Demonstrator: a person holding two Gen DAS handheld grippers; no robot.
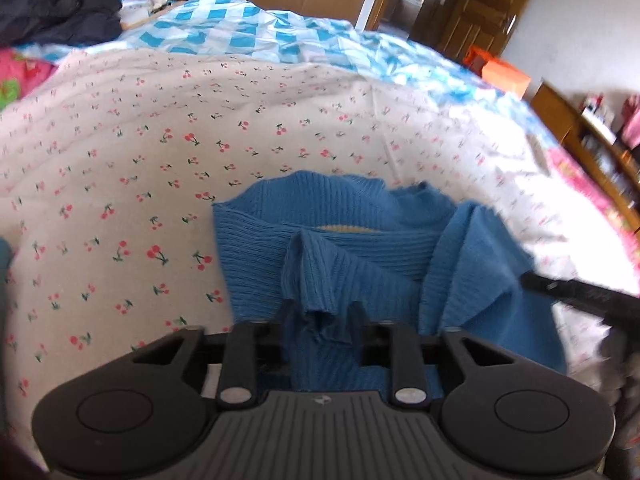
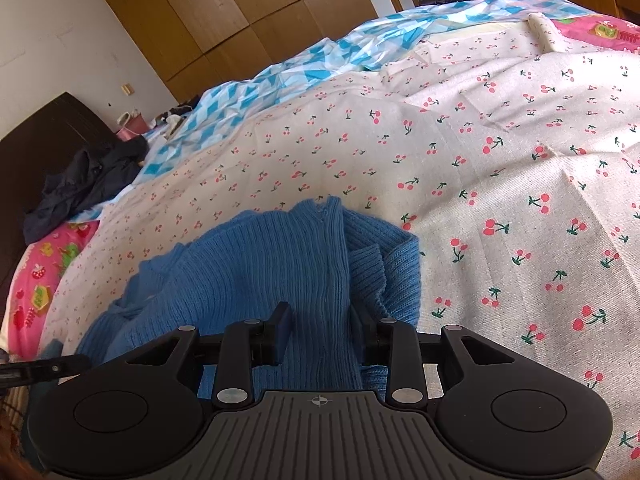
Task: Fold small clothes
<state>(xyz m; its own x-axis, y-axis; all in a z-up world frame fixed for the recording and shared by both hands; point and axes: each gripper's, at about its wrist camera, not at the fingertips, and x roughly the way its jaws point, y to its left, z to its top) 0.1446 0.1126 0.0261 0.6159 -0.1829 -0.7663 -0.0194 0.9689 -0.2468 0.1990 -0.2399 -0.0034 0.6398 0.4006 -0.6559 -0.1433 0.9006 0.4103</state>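
Already both grippers pinch cloth: the left gripper (image 1: 320,320) bunches a fold of the blue knit sweater (image 1: 340,248), and the right gripper (image 2: 320,320) clamps another part. It lies crumpled on the cherry-print sheet (image 2: 500,160), folding barely begun. Sleeves and hem are probably tucked underneath, hidden.

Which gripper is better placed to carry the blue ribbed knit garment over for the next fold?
Probably the right gripper: it holds a broad band of the blue ribbed knit garment.
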